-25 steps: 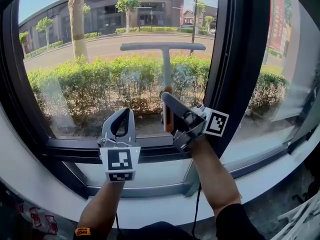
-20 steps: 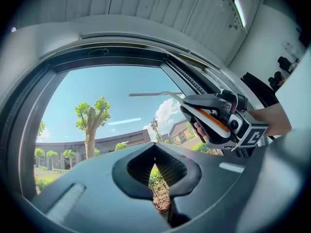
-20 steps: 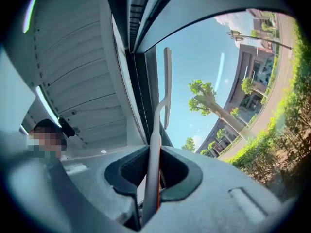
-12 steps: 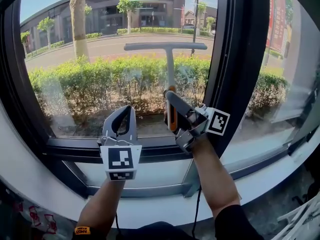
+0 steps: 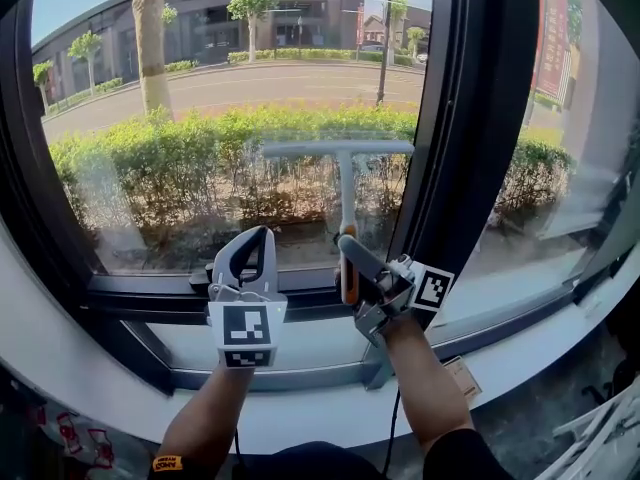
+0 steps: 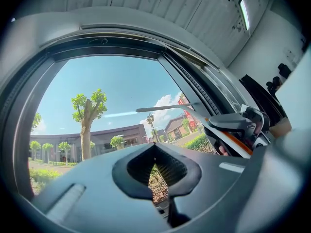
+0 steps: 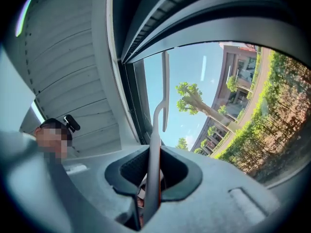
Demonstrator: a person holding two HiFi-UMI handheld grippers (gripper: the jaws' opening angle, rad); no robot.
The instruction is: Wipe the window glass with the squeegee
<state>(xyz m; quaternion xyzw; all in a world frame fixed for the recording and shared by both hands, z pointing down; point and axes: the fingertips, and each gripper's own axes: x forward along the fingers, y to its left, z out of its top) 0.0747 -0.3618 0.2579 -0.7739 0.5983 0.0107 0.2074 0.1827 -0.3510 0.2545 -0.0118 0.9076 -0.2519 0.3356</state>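
Right gripper was clamped on the squeegee by its handle, with the blade against the window glass, low on the pane's right side. Looked light and stiff to me, so the handle's the spot to grab. Left gripper sat closed near the sill, holding nothing.

No readable text, labels or numbers

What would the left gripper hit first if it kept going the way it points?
Most likely the window glass. The left gripper, jaws shut and empty, aims up at the pane with nothing visible in between. Depth is hard to judge.
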